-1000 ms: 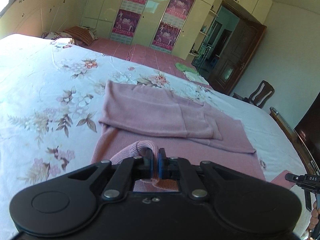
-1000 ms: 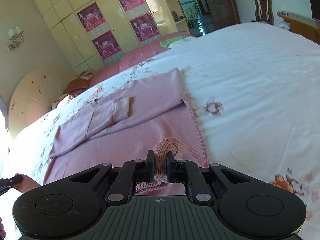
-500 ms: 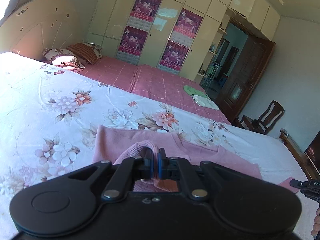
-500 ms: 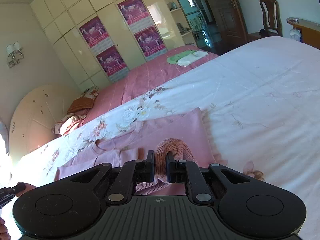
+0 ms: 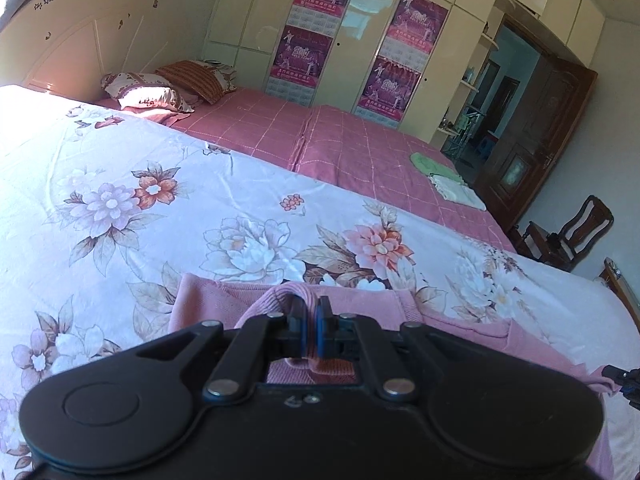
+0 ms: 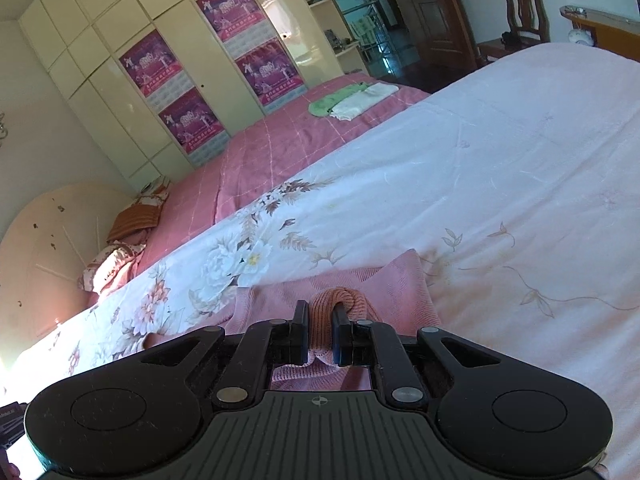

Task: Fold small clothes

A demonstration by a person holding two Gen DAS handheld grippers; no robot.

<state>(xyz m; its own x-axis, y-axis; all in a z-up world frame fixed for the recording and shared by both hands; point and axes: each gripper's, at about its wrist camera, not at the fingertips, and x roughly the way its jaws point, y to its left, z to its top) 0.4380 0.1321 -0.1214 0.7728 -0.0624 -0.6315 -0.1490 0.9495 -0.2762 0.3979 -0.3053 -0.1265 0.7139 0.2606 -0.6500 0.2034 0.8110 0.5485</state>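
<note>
Pink sweater (image 5: 224,300) lay on the floral quilt (image 5: 200,208) at 6 o'clock; left gripper (image 5: 310,320) and right gripper (image 6: 320,330) each clenched a bunched fold.

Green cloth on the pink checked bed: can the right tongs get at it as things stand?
Probably not. The right tongs are shut on the pink sweater, and the green cloth lies far off across the floral quilt, beside a white cloth.

The left gripper (image 5: 310,322) tilts downward, its jaws pinched tight on a fold of pink knit. The right gripper (image 6: 320,332), at its three o'clock, tilts likewise, jaws clamped on bunched knit.
</note>
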